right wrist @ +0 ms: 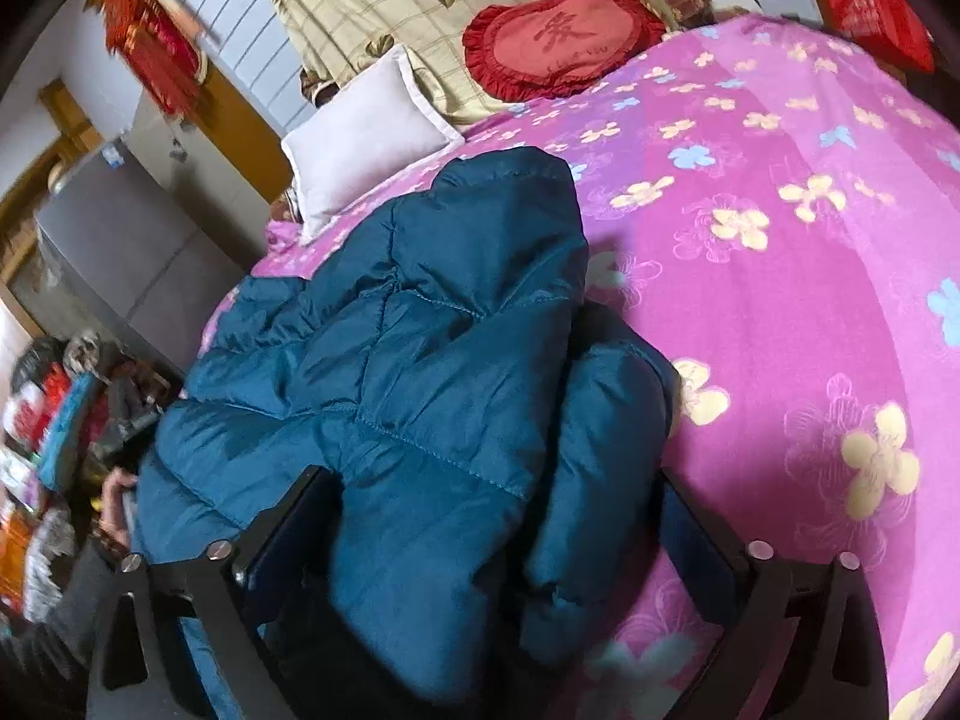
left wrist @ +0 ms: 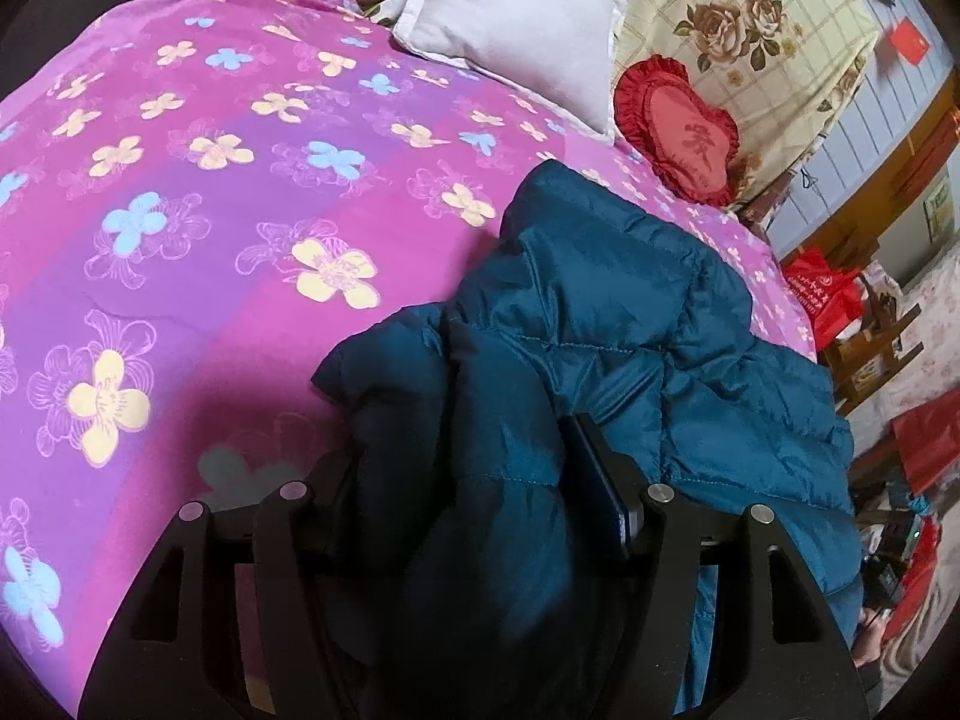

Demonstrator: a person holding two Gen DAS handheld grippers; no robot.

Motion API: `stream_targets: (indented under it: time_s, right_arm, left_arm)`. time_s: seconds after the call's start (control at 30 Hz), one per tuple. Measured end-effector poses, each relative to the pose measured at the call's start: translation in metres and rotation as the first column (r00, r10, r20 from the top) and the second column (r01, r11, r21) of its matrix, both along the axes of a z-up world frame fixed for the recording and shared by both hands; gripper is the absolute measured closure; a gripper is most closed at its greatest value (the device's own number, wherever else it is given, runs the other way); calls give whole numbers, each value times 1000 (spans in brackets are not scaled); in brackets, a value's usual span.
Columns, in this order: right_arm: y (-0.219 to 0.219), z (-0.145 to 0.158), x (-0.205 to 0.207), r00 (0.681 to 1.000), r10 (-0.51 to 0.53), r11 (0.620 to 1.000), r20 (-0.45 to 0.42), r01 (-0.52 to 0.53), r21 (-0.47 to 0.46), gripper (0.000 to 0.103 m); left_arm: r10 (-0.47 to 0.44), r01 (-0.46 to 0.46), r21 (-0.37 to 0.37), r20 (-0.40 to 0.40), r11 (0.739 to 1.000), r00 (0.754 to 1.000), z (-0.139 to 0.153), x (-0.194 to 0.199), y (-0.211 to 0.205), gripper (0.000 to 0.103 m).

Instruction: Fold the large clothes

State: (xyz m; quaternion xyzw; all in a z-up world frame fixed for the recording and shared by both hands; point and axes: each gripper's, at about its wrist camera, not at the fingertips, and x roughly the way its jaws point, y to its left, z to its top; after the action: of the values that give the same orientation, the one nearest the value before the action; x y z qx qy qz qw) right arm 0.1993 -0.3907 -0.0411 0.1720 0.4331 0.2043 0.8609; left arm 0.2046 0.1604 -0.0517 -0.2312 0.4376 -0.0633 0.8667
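Black left gripper [left wrist: 474, 474] at bottom centre of the left wrist view, jaws part-way apart, a thick fold of teal puffer jacket [left wrist: 600, 324] bunched between them; whether the pads press on it cannot be told. Jacket heaped lower right of that frame on a pink flowered bedspread [left wrist: 210, 192]. White pillow [left wrist: 516, 30] at upper centre, red heart cushion [left wrist: 678, 132] right of it, touching the bedspread.

Right gripper [right wrist: 492, 516] at bottom of the right wrist view, jaws fairly wide, straddling jacket [right wrist: 420, 348] folds; contact cannot be told. Hand [right wrist: 117, 510] at lower left edge, beside the jacket.
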Motion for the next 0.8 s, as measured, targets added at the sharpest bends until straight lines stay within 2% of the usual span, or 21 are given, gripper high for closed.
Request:
stream_targets:
  time_s: [0.03,0.07,0.1,0.17,0.2,0.27,0.33,0.53,0.7,0.8]
  right_arm:
    - [3,3,0,1000,6,1000,20,-6,-4,30]
    - [5,7,0,999,11,1000,35,-10,-10,44]
    - [6,10,-1,999,21,1000,50,-21,-10,58]
    - [15,21,-5,995,48,998,87,-44,-49,66]
    - [18,25,-8,993,59,996,105,-52,-67,71]
    - [19,37,-16,984,64,996,164,-52,-76,74]
    - [18,53,-24,975,49,997,215,-34,-70,75]
    - [39,105,-63,945,8,990,328,39,-136,76]
    - [59,155,-117,901,-2,986,434,73,-148,77]
    - [66,175,-153,871,11,986,490,72,-152,77]
  left_arm:
    - [5,-5,11,1,1000,1000,0,0,-1,42]
    - [13,-13,26,6,1000,1000,2,-1,-3,52]
    - [19,-20,38,13,999,1000,3,-3,-4,58]
    - [31,-33,68,31,997,999,10,-7,-8,74]
    - [33,-36,84,40,996,999,14,-9,-10,78]
    - [41,-49,113,74,992,996,29,-17,-14,86]
    - [49,-61,110,114,992,992,43,-25,-14,87]
    - [62,-73,48,194,996,979,84,-65,-6,88]
    - [60,-77,50,283,996,957,126,-116,-10,89]
    - [62,-74,30,296,997,953,138,-145,-5,89]
